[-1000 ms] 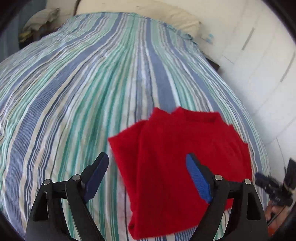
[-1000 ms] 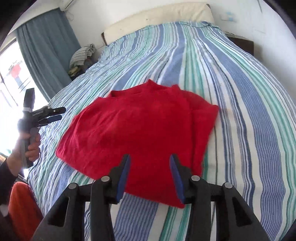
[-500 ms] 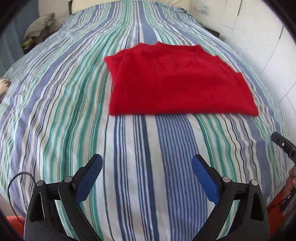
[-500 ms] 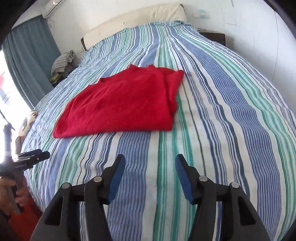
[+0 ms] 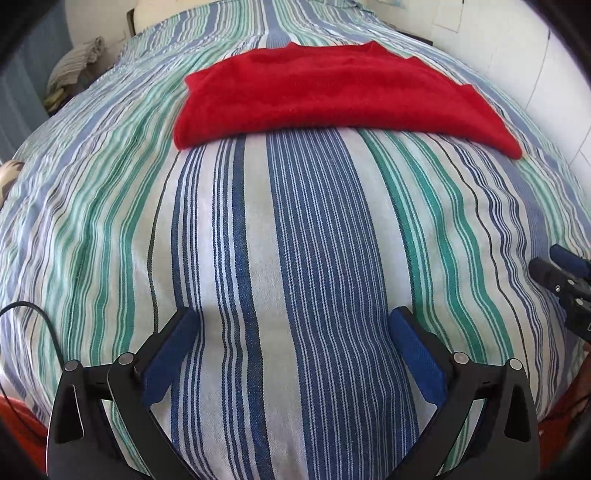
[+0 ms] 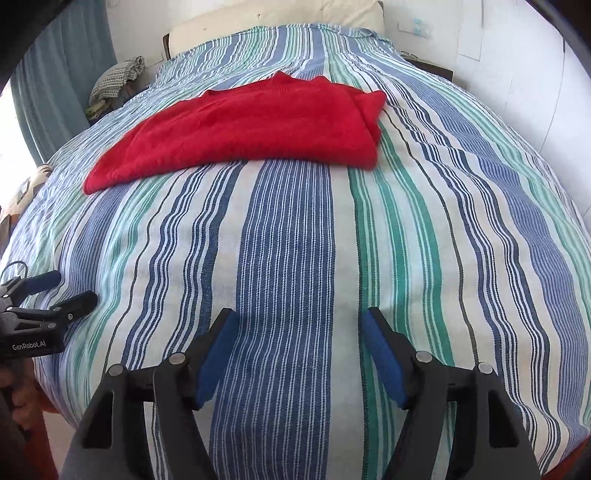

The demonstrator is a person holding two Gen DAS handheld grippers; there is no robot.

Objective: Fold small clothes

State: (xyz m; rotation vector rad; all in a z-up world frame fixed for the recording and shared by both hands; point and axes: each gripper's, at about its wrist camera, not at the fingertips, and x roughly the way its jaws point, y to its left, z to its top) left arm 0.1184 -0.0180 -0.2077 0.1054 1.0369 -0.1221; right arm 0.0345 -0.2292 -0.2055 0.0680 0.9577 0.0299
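Observation:
A red knitted garment (image 5: 332,92) lies folded flat on the striped bed cover (image 5: 295,240), well ahead of both grippers. My left gripper (image 5: 293,317) hovers low over bare cover near the foot of the bed; its jaws are still opening, very wide, with nothing between them. In the right wrist view the garment (image 6: 251,129) lies just as far from my right gripper (image 6: 301,317), whose jaws are also opening and hold nothing. Each gripper shows at the edge of the other's view: the left gripper (image 6: 72,288) at far left, the right gripper (image 5: 554,266) at far right.
A cream pillow (image 6: 277,22) lies at the head of the bed. A heap of checked cloth (image 6: 118,79) sits beside the bed at the left, by a blue curtain (image 6: 55,74). A white wall (image 6: 517,74) runs along the right side.
Both grippers have drawn back from the red garment toward the foot of the bed and sunk closer to the cover. Both sets of jaws have spread wider. The garment stays flat.

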